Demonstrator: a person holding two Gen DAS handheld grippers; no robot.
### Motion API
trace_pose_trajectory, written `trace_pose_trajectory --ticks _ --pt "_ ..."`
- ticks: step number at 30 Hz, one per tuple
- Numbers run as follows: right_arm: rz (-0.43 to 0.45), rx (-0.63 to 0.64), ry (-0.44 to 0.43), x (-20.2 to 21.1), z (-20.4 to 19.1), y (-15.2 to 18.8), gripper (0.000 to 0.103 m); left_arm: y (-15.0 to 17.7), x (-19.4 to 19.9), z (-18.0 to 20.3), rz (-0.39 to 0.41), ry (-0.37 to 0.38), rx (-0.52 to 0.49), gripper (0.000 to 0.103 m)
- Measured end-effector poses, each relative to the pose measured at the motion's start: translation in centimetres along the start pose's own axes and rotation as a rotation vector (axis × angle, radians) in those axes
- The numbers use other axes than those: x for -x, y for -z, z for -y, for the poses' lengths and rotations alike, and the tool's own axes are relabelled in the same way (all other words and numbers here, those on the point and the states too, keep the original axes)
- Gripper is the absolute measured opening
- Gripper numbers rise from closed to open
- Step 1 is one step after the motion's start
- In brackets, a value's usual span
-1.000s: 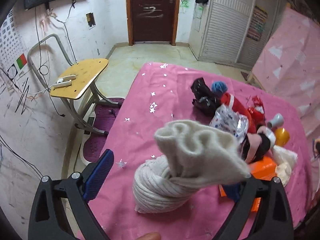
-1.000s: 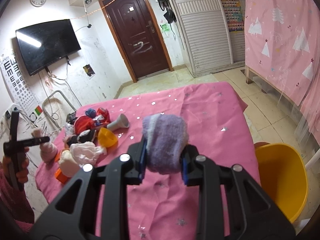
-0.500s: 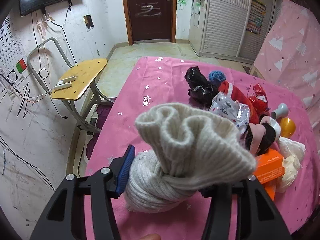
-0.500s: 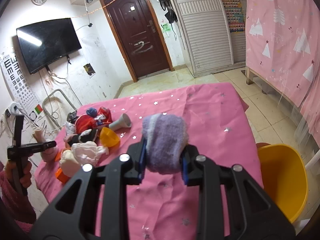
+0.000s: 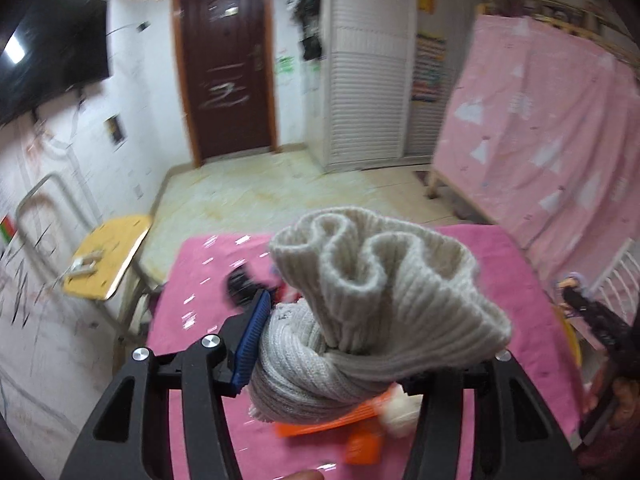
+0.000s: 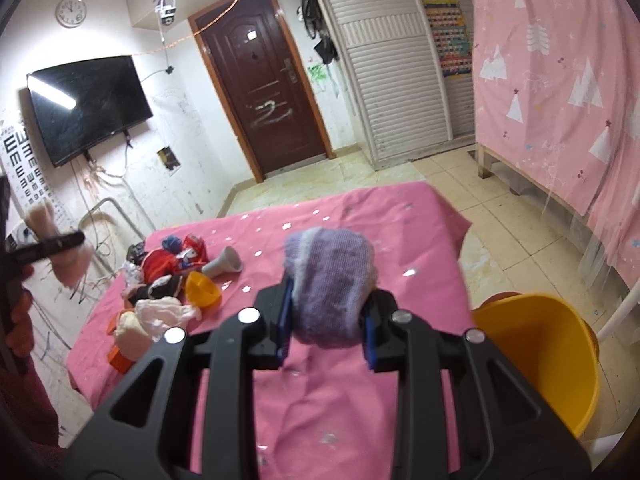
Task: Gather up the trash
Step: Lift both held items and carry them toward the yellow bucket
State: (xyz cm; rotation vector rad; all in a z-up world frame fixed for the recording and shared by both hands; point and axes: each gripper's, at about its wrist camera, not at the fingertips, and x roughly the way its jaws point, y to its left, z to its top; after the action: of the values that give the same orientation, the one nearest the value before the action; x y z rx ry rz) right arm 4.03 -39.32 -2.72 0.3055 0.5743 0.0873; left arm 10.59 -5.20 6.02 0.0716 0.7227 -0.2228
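My left gripper (image 5: pixel 344 360) is shut on a cream ribbed knit sock bundle (image 5: pixel 376 312), which hangs above the pink table (image 5: pixel 208 280); its blue pad (image 5: pixel 252 340) presses the bundle's left side and the right pad is hidden. In the right wrist view my right gripper (image 6: pixel 326 332) is shut on a purple knit sock (image 6: pixel 328 288) over the table's near right part. A yellow bin (image 6: pixel 540 360) stands on the floor just right of it. The trash pile (image 6: pixel 168 280) lies at the table's left end.
An orange box (image 5: pixel 332 420) and a white wad (image 5: pixel 400 412) lie under the lifted bundle. An orange cup (image 6: pixel 202 290) and a grey cone (image 6: pixel 224 262) sit beside the pile. A yellow-seated chair (image 5: pixel 108 256) stands left of the table. A pink curtained frame (image 6: pixel 560 100) is at right.
The left gripper's jaws closed on the cream sock bundle and lifted it off the table, with the view tipping up. The right gripper kept its grip on the purple sock and barely shifted.
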Motion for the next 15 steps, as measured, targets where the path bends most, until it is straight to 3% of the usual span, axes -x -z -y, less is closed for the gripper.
trace_pose_trajectory --ticks 7,15 --pt "0.066 -0.035 0.075 3.8 3.6 -0.7 0.026 -3.6 -1.4 10.5 0.017 0.198 -0.091 0.046" --pt "0.133 -0.096 0.165 7.7 8.5 -0.9 0.026 -3.7 -4.3 20.9 -0.069 0.417 -0.140 0.046"
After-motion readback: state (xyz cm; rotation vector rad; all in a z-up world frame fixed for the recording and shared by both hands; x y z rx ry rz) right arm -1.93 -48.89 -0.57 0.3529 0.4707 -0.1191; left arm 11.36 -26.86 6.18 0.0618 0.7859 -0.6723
